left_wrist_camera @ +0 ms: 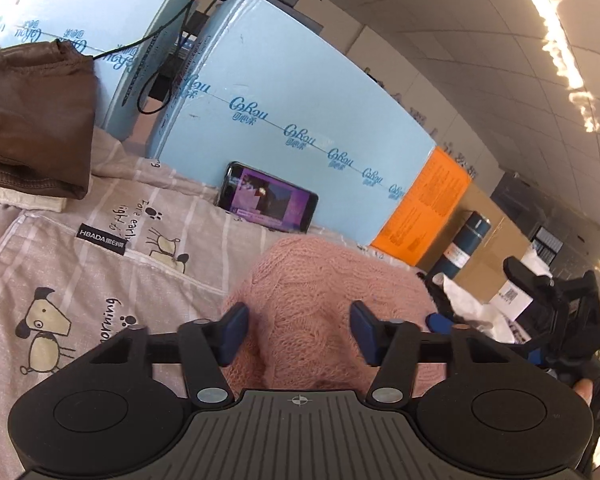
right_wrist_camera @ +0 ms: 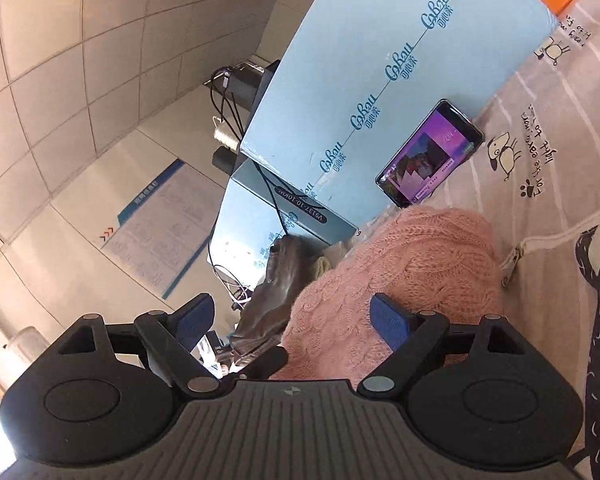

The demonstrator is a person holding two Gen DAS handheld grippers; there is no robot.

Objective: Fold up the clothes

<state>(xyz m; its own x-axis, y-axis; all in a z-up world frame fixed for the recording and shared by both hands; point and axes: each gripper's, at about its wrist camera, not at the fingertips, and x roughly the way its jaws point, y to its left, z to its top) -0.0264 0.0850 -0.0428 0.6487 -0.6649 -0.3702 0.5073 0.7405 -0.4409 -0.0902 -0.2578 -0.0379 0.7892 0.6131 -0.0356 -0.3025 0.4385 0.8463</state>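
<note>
A pink knitted sweater (left_wrist_camera: 320,300) lies bunched on the dog-print bedsheet (left_wrist_camera: 100,280). My left gripper (left_wrist_camera: 300,332) is open, its blue pads either side of the sweater's raised fold, not closed on it. My right gripper (right_wrist_camera: 292,320) is open too, with the pink sweater (right_wrist_camera: 400,276) between and beyond its fingers. The right gripper also shows in the left wrist view (left_wrist_camera: 556,320) at the right, past the sweater. A folded brown garment (left_wrist_camera: 32,120) sits on a cream one at the far left; it also shows in the right wrist view (right_wrist_camera: 276,280).
Large light-blue Cobou boxes (left_wrist_camera: 292,112) stand along the back of the sheet. A phone (left_wrist_camera: 266,202) with a lit screen leans against one; it shows in the right wrist view (right_wrist_camera: 428,156). An orange box (left_wrist_camera: 424,208), a dark blue flask (left_wrist_camera: 460,248) and cardboard boxes stand at right.
</note>
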